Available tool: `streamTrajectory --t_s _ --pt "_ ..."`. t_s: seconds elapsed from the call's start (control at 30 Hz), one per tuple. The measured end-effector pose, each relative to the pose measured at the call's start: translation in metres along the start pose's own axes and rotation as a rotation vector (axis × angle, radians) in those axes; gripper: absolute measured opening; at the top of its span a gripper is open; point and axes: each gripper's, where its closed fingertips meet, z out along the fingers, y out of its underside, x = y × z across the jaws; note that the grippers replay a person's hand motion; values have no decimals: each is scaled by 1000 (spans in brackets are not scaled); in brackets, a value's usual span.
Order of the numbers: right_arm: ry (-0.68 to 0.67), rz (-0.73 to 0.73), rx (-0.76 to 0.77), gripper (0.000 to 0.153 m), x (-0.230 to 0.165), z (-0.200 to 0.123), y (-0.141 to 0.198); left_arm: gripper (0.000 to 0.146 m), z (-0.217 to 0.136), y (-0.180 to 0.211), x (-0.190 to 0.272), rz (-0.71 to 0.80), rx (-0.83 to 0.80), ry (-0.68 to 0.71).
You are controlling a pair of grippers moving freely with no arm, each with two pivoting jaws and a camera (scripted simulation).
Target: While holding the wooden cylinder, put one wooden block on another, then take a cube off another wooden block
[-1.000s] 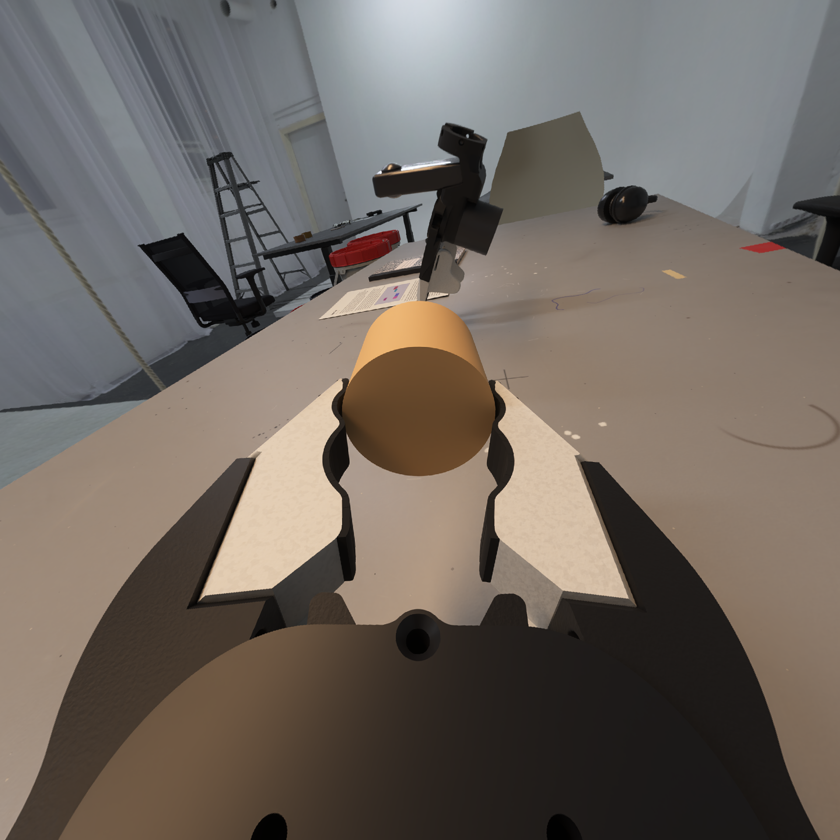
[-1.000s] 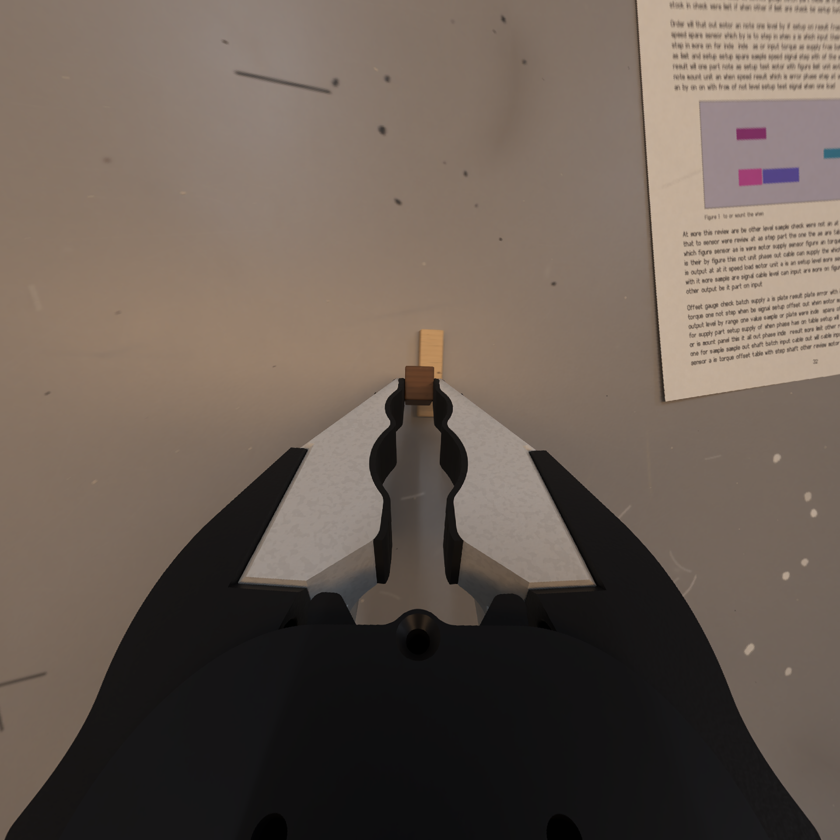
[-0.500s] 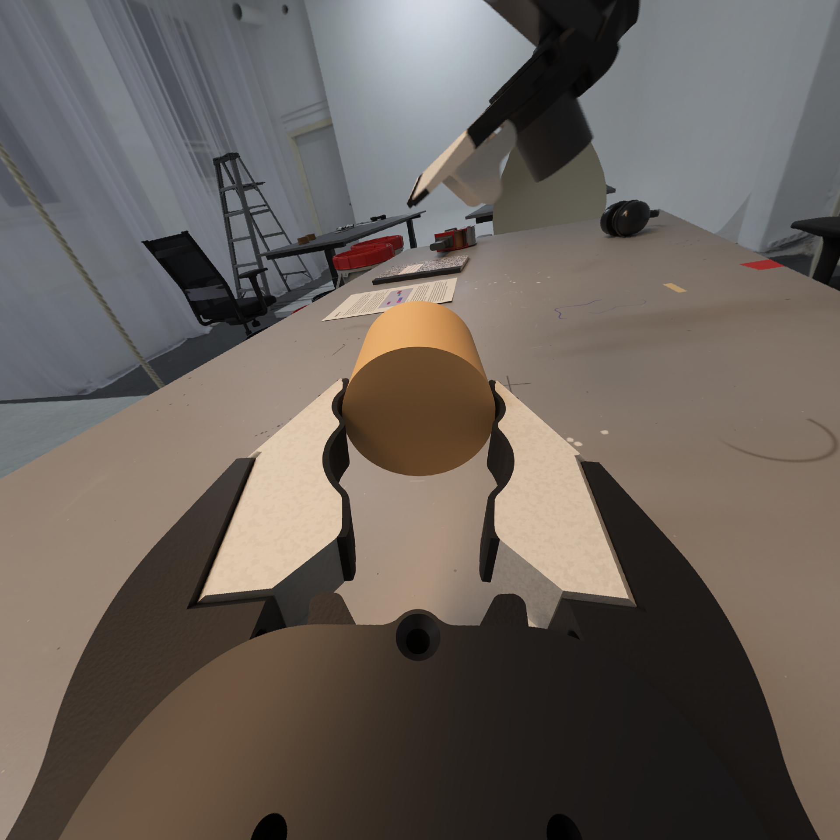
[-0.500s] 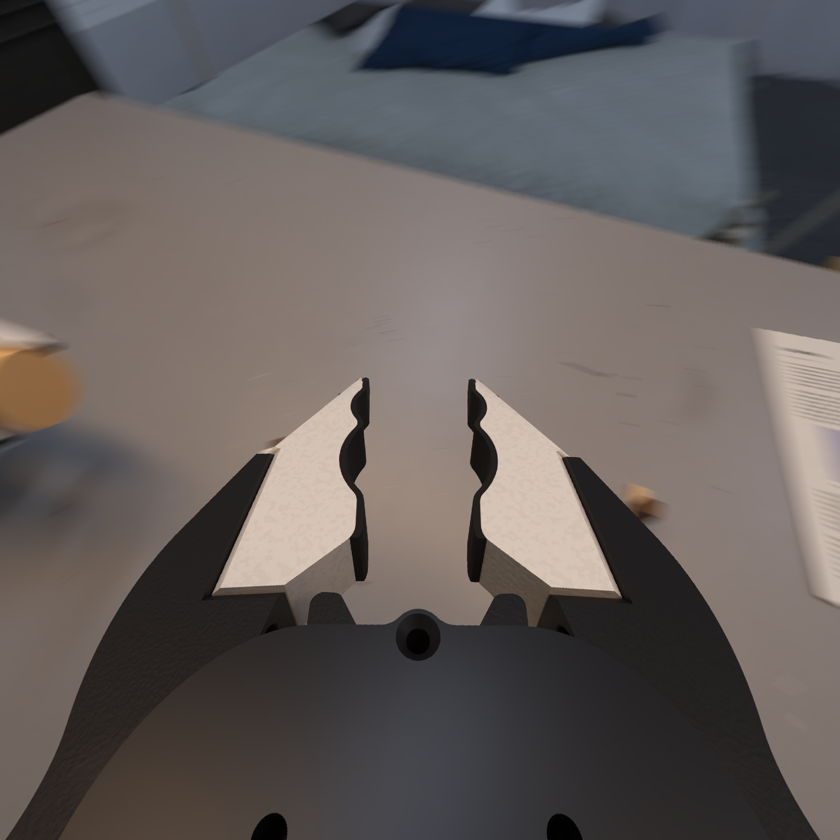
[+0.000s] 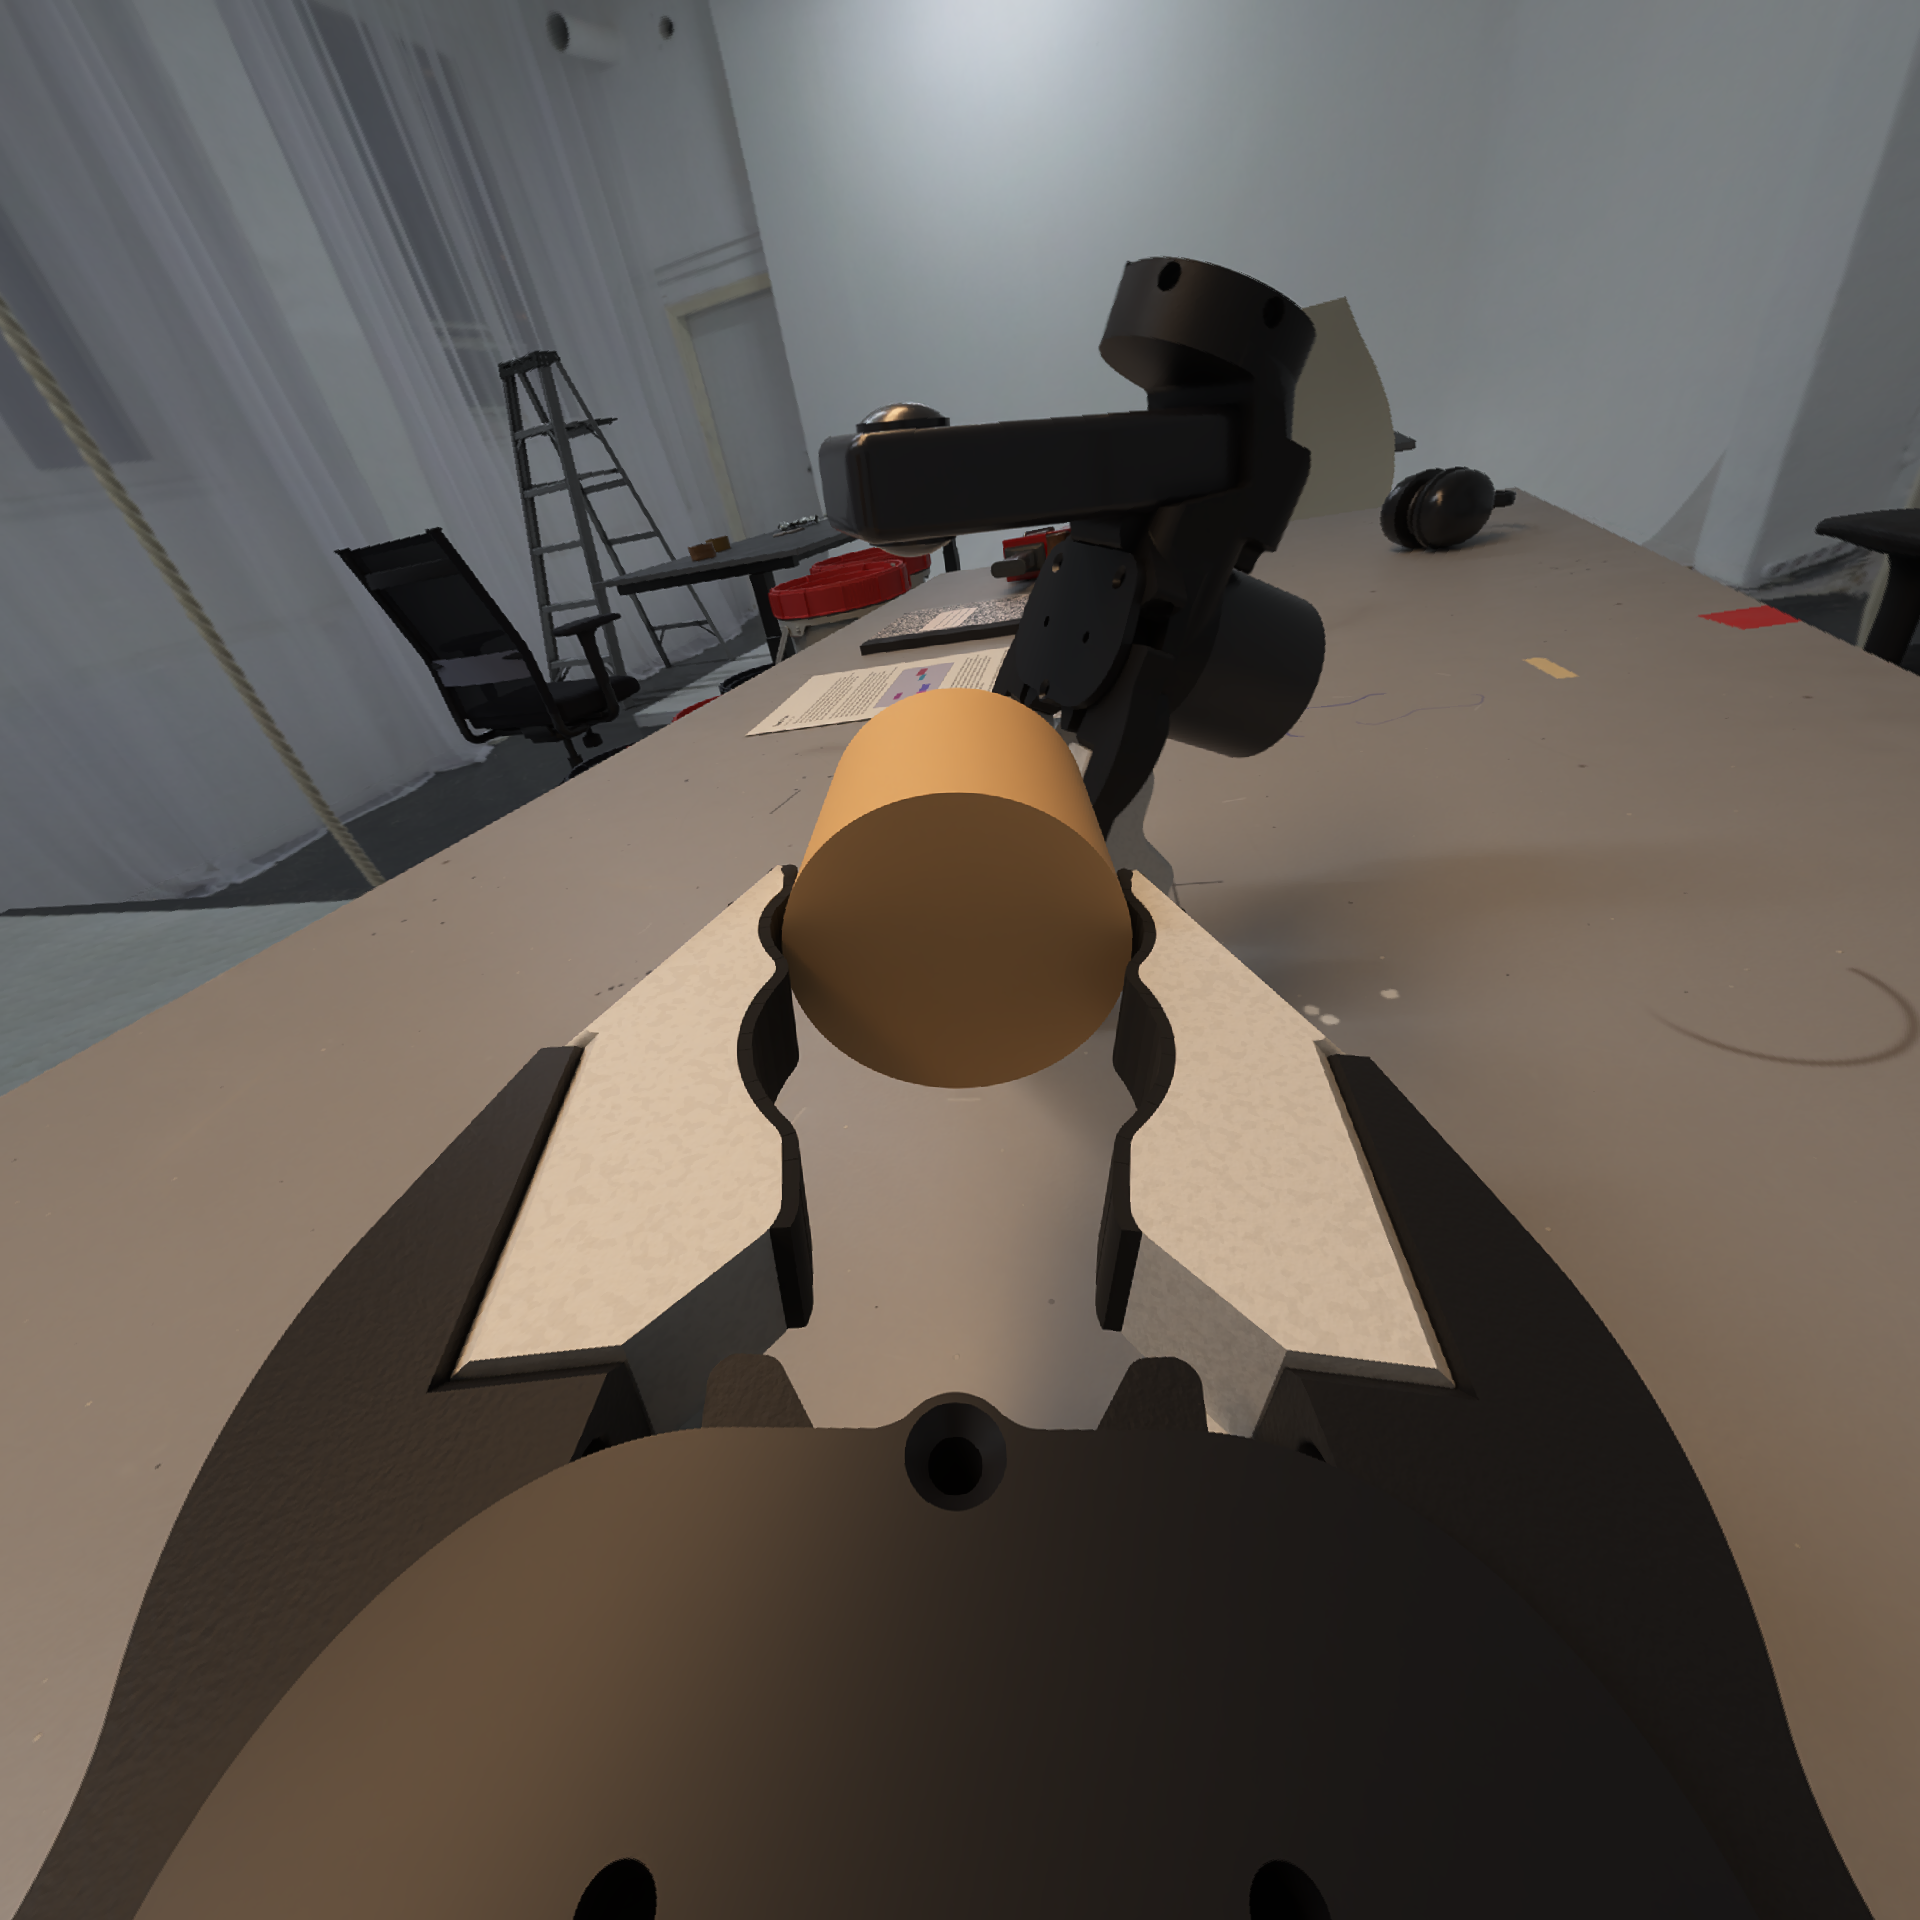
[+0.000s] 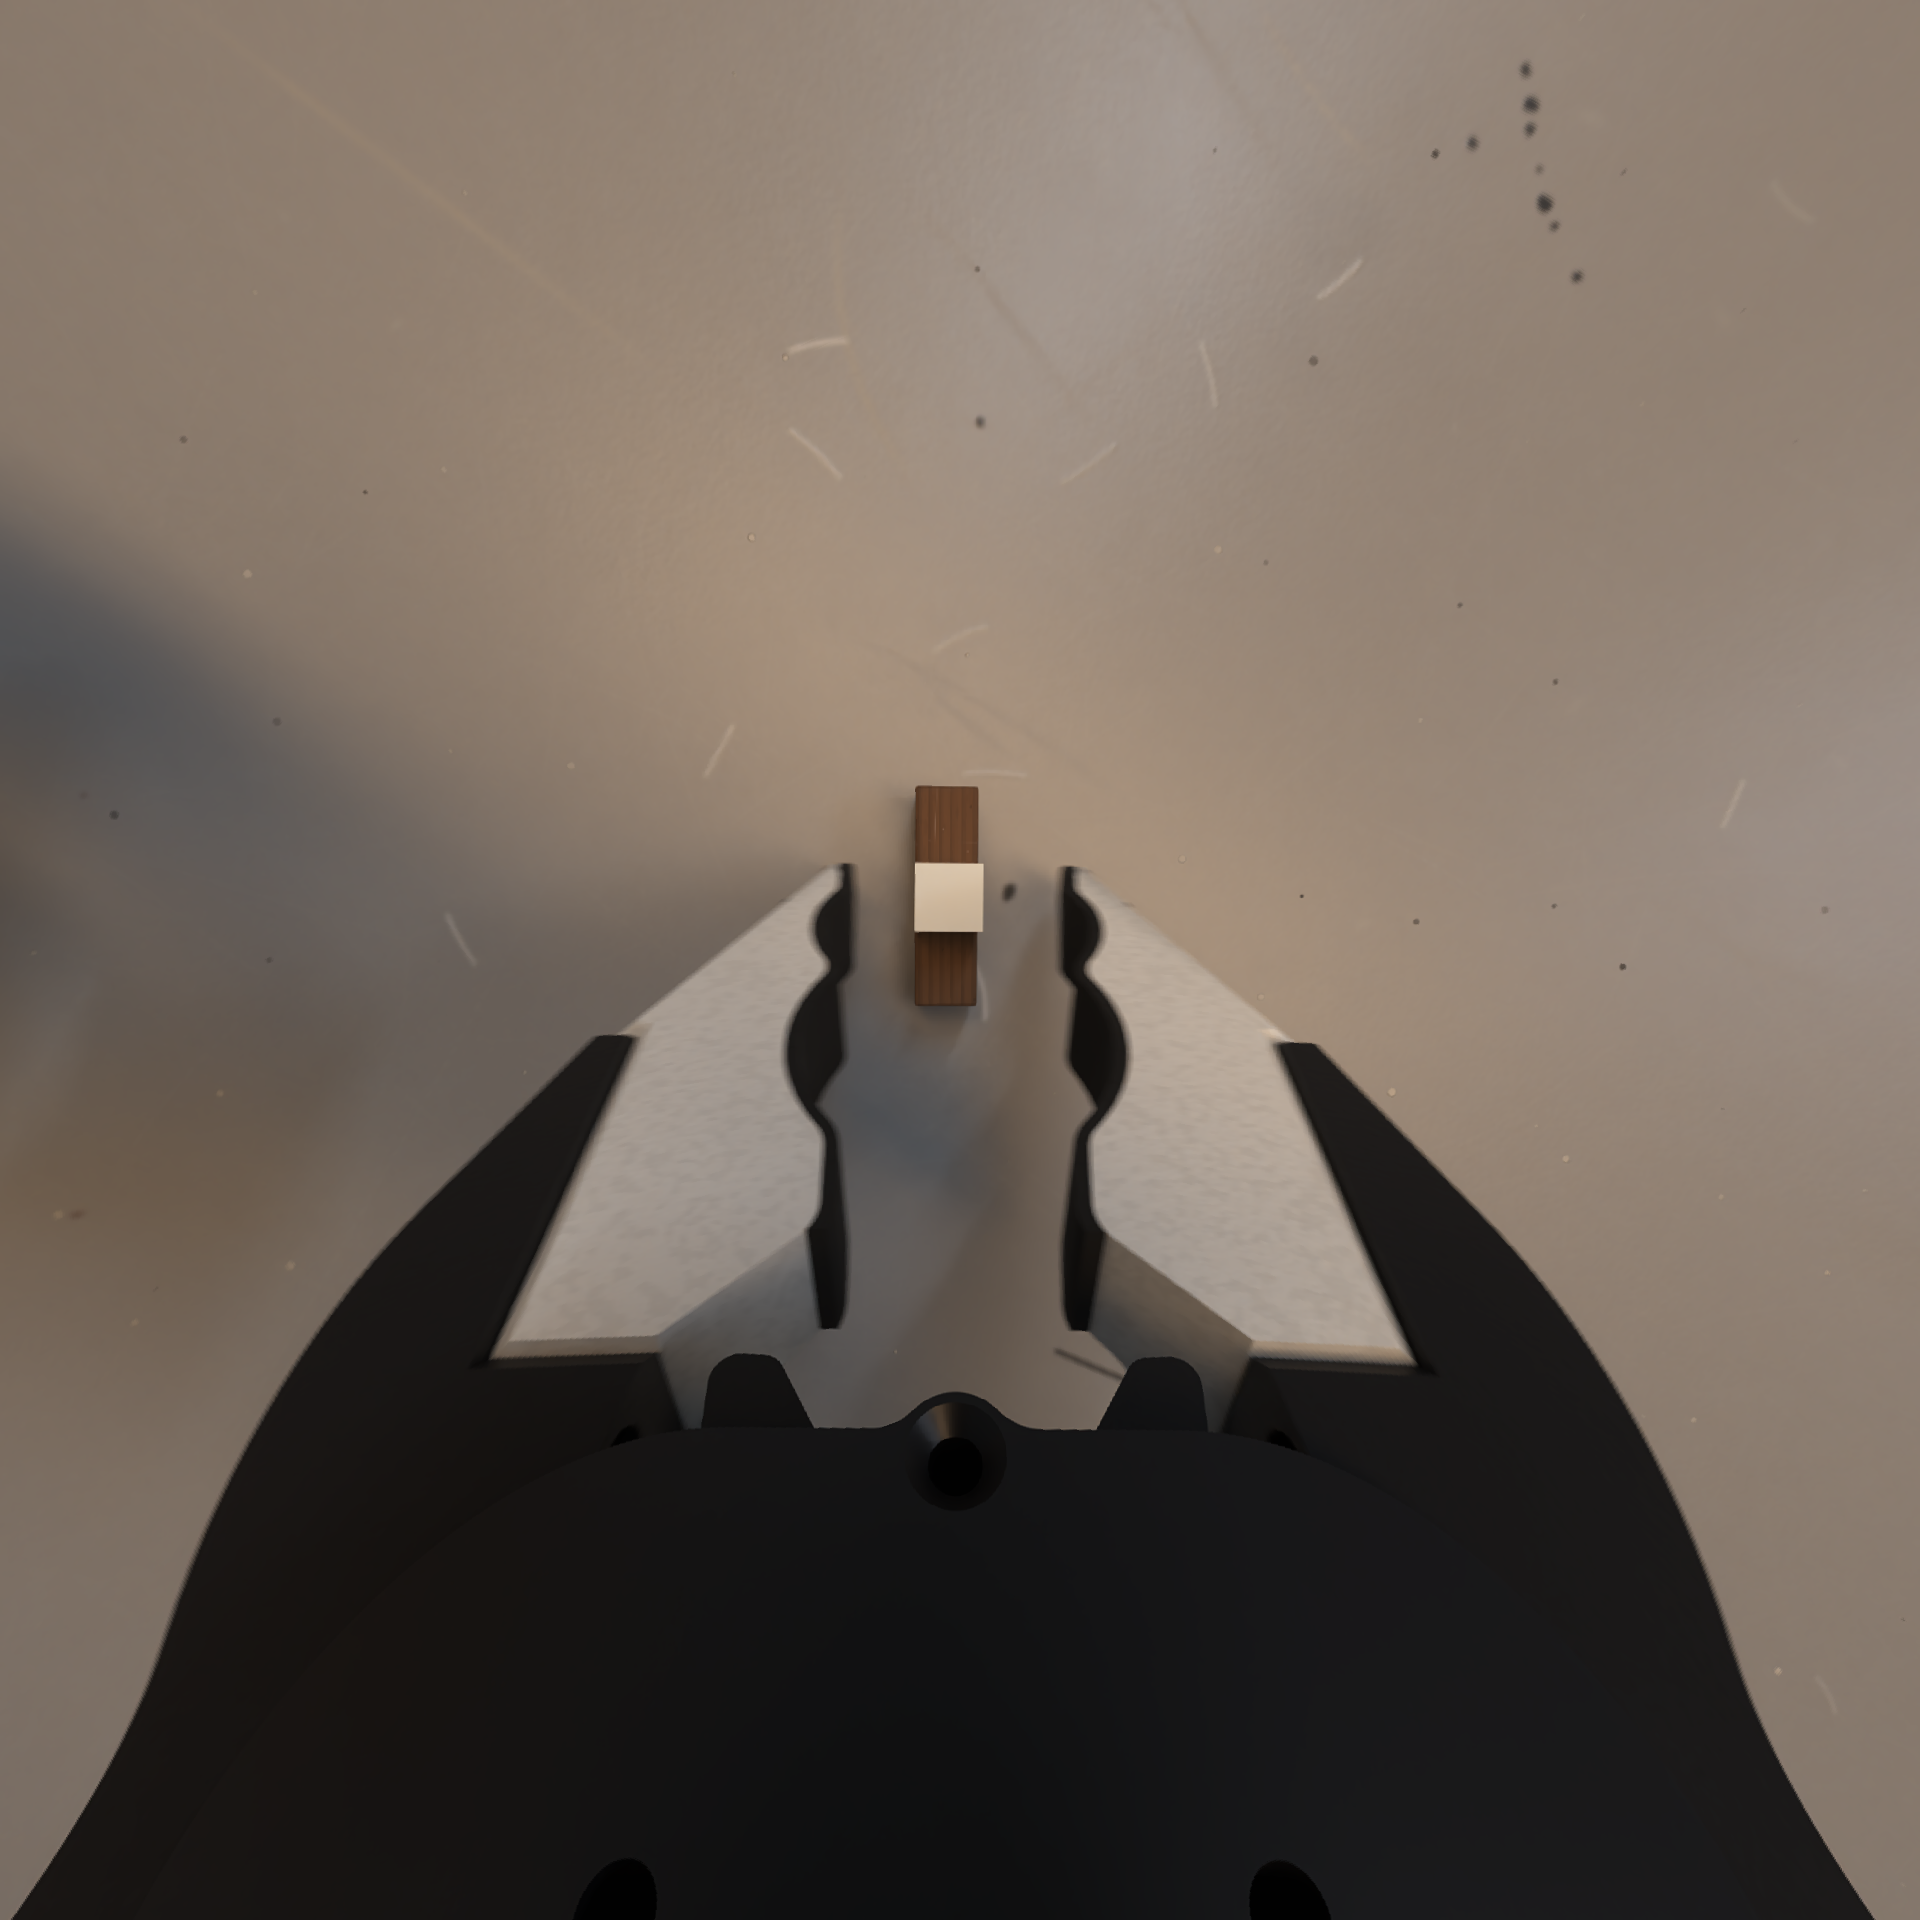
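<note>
My left gripper [image 5: 956, 914] is shut on the wooden cylinder [image 5: 951, 883], an orange-brown cylinder held just above the grey table [image 5: 1558, 935]. My right gripper [image 6: 956, 883] is open and points straight down at the table. Below it and between its fingertips lies a dark brown wooden block [image 6: 947, 896], with a small pale cube [image 6: 948, 897] sitting on its middle. The jaws stand apart on either side of the cube and do not touch it. The right gripper's black body [image 5: 1143, 582] shows in the left wrist view just beyond the cylinder.
A printed sheet [image 5: 883, 696] and a dark flat pad [image 5: 956, 623] lie farther along the table. Black headphones [image 5: 1439, 506] sit at the far end, a red marker [image 5: 1751, 619] at right. Off the left edge stand an office chair [image 5: 499, 655] and a ladder [image 5: 592, 509].
My right gripper let go of a small dark cube on a pale block, swung up and away, then came down open over the dark block with the pale cube. My left gripper kept still.
</note>
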Motion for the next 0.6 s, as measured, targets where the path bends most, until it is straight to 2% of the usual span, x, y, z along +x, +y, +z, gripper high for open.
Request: streamTrajectory --t_s 0.07,0.13,0.2,0.27,0.33,0.4,0.47,0.53,0.6 --pt "-18 -10 -22 11 0 -5 0 60 0 0 1 -1 0 2" --pt "-2 -38 77 12 -2 -35 -15 60 0 0 0 -1 0 2" --pt "72 -56 225 12 13 -88 -35 60 0 0 0 -3 0 2" --pt "225 -9 388 12 58 -154 -49 60 0 0 1 -5 0 5" --pt "286 121 467 12 113 -196 -42 60 1 1 1 -4 -5 4" --pt "320 254 385 12 173 -196 -16 60 1 2 2 -4 -7 7" --pt "352 357 275 12 223 -168 16 60 1 2 3 0 -9 9" --pt "330 432 139 12 253 -132 47 60 1 2 3 3 -11 10" --pt "383 462 58 12 275 -108 70 60 1 2 2 4 -12 8"
